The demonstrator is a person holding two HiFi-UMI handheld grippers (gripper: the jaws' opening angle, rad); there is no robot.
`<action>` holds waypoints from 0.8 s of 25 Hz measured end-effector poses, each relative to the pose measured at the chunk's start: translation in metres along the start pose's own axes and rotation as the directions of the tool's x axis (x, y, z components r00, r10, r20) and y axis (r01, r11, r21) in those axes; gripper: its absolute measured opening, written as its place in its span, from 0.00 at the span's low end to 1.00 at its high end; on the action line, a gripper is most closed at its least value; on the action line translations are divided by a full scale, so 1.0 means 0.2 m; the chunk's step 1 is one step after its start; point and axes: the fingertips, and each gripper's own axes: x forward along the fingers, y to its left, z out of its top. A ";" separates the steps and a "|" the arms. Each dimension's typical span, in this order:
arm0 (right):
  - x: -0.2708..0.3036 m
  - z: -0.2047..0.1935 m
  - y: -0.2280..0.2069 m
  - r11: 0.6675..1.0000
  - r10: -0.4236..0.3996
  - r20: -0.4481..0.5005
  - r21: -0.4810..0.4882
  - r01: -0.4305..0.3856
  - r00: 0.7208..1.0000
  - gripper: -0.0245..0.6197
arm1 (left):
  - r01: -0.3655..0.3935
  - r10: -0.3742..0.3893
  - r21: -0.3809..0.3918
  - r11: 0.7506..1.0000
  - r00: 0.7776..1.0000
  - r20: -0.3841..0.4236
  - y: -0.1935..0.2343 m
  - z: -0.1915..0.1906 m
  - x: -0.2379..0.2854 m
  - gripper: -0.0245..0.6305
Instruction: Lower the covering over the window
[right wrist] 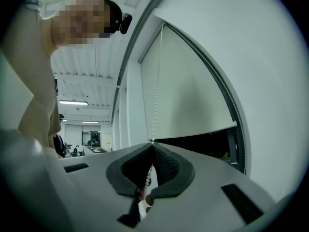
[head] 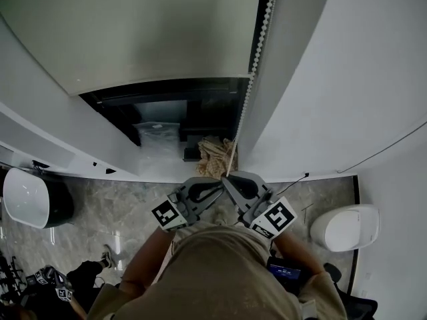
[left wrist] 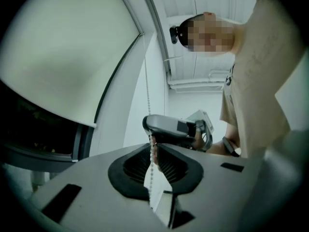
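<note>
A person stands close to a window (head: 175, 107), seen from above, with both forearms bent and raised in front of the chest, each hand carrying a claw. The left claw (head: 219, 184) and the right claw (head: 231, 178) angle inward so that their tips meet in a V just in front of the window sill, with their marker cubes turned out toward the person's elbows. A pale roller blind (head: 133, 25) covers the upper part of the window; its bottom edge hangs partway down, leaving a dark band of glass open beneath it. A white bead chain (head: 251, 79) runs down the right edge of the window frame to the point where the two claws meet. In the left gripper view, the left claw (left wrist: 153, 144) points roughly level, slightly upward, with its jaws closed on the bead chain (left wrist: 146, 95), which passes between the pads and rises past the right claw (left wrist: 176, 129), just beyond and above it. In the right gripper view, the right claw (right wrist: 152, 143) is also near level, jaws pressed together on the bead chain (right wrist: 157, 86), which climbs straight up beside the roller blind (right wrist: 188, 95). The person's beige shirt (head: 223, 272) fills the lower middle of the head view, above a grey marbled floor (head: 120, 209).
</note>
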 end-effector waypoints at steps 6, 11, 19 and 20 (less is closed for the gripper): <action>0.00 -0.29 -0.02 0.999 -0.008 -0.106 0.047 0.013 0.994 0.05 | -0.048 0.051 -0.035 0.998 0.995 0.085 0.13 0.20 -0.08 0.24; 0.03 -0.30 0.02 0.999 0.029 -0.108 0.047 -0.024 0.994 0.05 | -0.012 0.010 0.054 0.998 0.999 0.034 0.11 0.28 0.14 0.07; -0.07 -0.12 -0.13 0.997 0.018 0.033 0.077 -0.020 0.999 0.28 | -0.090 0.094 0.042 0.995 0.989 -0.112 0.21 -0.13 -0.03 0.06; -0.05 -0.09 -0.12 0.998 0.023 0.036 0.066 -0.025 0.999 0.28 | -0.086 0.087 0.020 0.996 0.988 -0.128 0.18 -0.20 -0.04 0.06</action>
